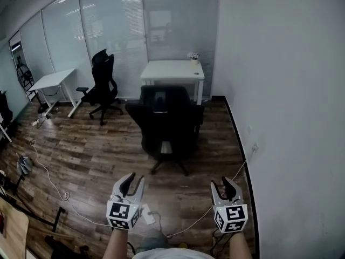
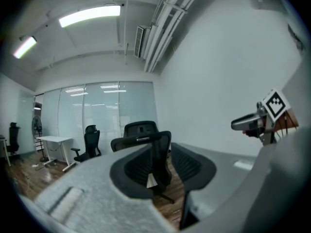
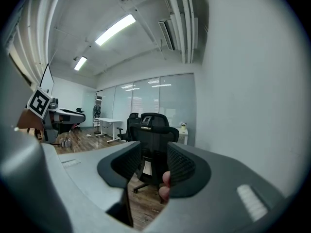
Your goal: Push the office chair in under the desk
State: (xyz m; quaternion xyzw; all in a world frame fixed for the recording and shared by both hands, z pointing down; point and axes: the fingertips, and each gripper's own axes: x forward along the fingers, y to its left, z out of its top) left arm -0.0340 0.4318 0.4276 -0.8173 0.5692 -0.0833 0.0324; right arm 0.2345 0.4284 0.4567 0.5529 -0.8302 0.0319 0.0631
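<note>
Several things stand along the glass partition (image 1: 108,20), and we take them from the left. At ten o'clock a white side table (image 1: 51,80) stands by the glass, with a spare chair (image 1: 102,80) just beside it at eleven. A pale cable (image 1: 46,171) trails across the wooden floor (image 1: 91,144) at nine o'clock.

Our left gripper (image 1: 133,183) hovers at seven o'clock. Its jaws stand apart and its pads are released, grasping nothing. In the left gripper view the office chair (image 2: 140,129) shows through the gap, well apart from the pads.

At twelve o'clock in the head view the office chair (image 1: 167,120) stands on our side of the white desk (image 1: 173,70), its back toward us. We cannot tell how far its seat reaches under the top. A small pot (image 1: 194,57) sits at the desk's far right corner.

Our right gripper (image 1: 223,186) hovers at five o'clock, also with its jaws spread and holding nothing. In the right gripper view the chair shows far off between them, and a fingertip (image 3: 166,179) peeks into the gap's lower edge.

At three o'clock runs the plain white wall (image 1: 291,90).
</note>
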